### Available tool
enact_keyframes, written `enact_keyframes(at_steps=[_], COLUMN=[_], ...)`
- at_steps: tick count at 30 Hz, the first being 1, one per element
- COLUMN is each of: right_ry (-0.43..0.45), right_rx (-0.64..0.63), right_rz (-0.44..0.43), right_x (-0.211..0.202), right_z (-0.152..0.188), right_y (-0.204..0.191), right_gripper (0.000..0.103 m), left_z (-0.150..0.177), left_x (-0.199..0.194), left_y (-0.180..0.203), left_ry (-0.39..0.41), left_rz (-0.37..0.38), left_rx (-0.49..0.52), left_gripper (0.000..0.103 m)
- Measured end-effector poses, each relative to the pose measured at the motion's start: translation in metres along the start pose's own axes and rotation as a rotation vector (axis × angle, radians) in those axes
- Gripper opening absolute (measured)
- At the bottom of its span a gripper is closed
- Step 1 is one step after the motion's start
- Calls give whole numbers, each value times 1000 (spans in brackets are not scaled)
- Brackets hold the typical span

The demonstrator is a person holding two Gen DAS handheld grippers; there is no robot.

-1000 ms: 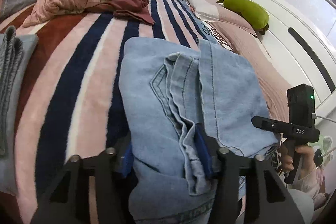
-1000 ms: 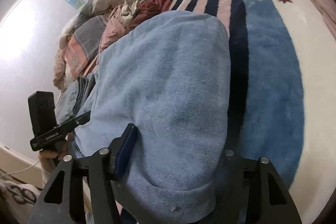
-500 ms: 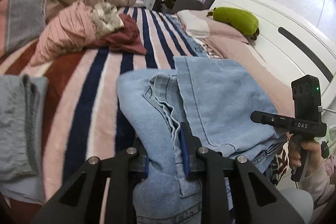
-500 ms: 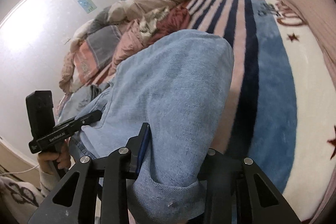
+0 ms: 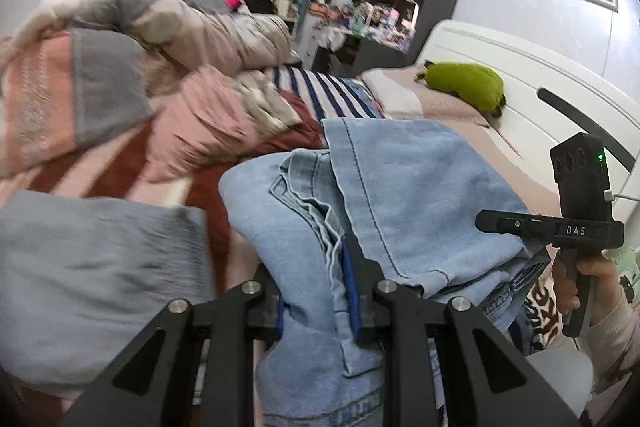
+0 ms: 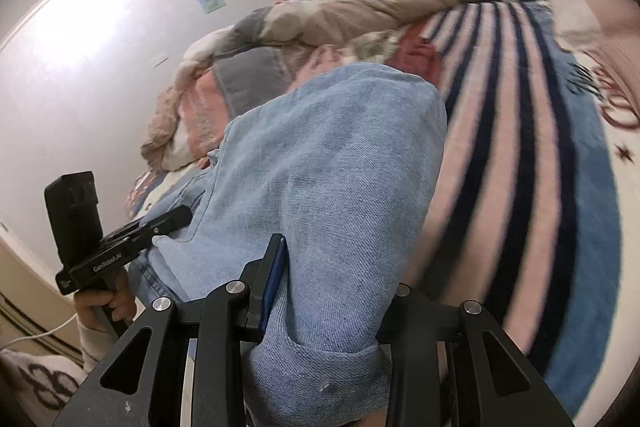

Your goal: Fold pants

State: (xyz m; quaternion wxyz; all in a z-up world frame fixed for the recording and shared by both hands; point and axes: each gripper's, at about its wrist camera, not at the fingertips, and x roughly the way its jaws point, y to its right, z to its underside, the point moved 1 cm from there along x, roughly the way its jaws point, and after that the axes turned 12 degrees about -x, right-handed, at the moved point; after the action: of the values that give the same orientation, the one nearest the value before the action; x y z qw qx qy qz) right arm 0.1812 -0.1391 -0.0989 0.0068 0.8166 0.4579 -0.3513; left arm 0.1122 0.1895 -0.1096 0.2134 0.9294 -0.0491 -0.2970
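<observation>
Light blue denim pants (image 5: 400, 195) are folded into a thick bundle and held up above the striped bed. My left gripper (image 5: 320, 291) is shut on a bunch of denim layers at the bundle's near left edge. My right gripper (image 6: 332, 291) is shut on the folded denim (image 6: 328, 171) at the other side. Each gripper shows in the other's view: the right one (image 5: 560, 227) at the right, the left one (image 6: 108, 251) at the lower left.
The striped blanket (image 6: 520, 147) covers the bed. A pile of clothes and a quilt (image 5: 172, 67) lie at the far left. A folded grey garment (image 5: 92, 267) lies at the near left. A green plush (image 5: 464, 87) sits by the white headboard (image 5: 560, 87).
Both grippers closed on the folded pants and lifted them off the bed. The views tilted up and the bundle now hangs between the grippers.
</observation>
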Motion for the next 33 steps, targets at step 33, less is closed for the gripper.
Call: enact_keyframes(at_steps=[33], right_ry=[-211], right_rx=[-144], right_rz=[-326], right_x=[251], right_z=[-58], right_y=[-158], right_gripper=[31], left_z=[-33], left_x=[-60], left_y=[-248], left_ry=[6], left_rz=[-484], left_rx=[-81], left_gripper=[26])
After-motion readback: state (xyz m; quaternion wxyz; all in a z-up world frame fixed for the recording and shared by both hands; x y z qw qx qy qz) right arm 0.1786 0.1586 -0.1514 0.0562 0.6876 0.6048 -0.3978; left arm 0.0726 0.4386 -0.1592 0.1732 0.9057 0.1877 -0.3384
